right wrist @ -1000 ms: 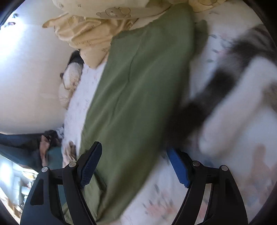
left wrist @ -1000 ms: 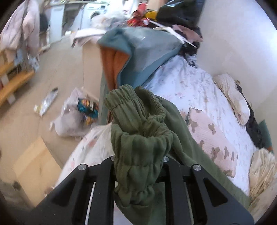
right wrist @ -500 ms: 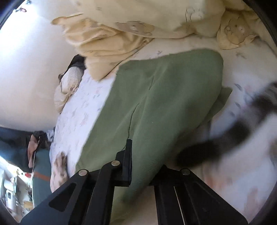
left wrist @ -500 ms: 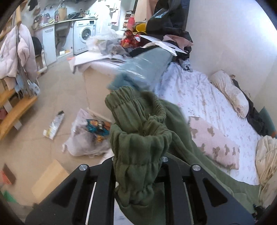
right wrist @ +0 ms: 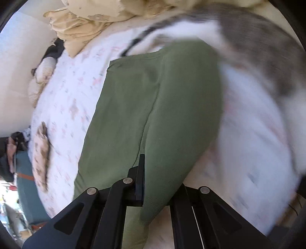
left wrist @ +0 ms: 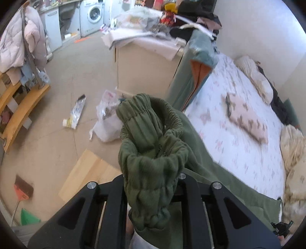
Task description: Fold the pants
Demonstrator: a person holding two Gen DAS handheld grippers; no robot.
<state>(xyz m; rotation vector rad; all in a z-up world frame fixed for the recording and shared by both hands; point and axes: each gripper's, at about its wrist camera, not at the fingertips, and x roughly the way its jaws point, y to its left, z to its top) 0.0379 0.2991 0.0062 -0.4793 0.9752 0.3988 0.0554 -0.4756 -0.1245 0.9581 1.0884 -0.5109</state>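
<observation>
Across the lower centre of the left wrist view, the left gripper (left wrist: 152, 183) is clamped on the bunched elastic waistband of the olive-green knit pants (left wrist: 153, 145), which stands up in a gathered lump above the fingers. From that hold the cloth runs toward the lower right of the frame, and this long axis looks like what the coming fold turns on.

Low in the right wrist view, the right gripper (right wrist: 158, 183) has its fingers drawn close on the cloth farther along; the pants (right wrist: 153, 107) stretch from it up the frame to a straight hem in the upper middle, lying flat there. So the waistband end sits with the left claw and the leg end is nearer the right one.

Beneath the cloth is the white floral-print bedsheet (right wrist: 68, 99), soft and likely to let fabric drag. A blurred grey-and-white shape fills the upper right; I cannot tell what it is. Cream bedding (right wrist: 80, 28) is heaped at the top, and a white washing machine (left wrist: 93, 15) stands in the upper left of the left view.
</observation>
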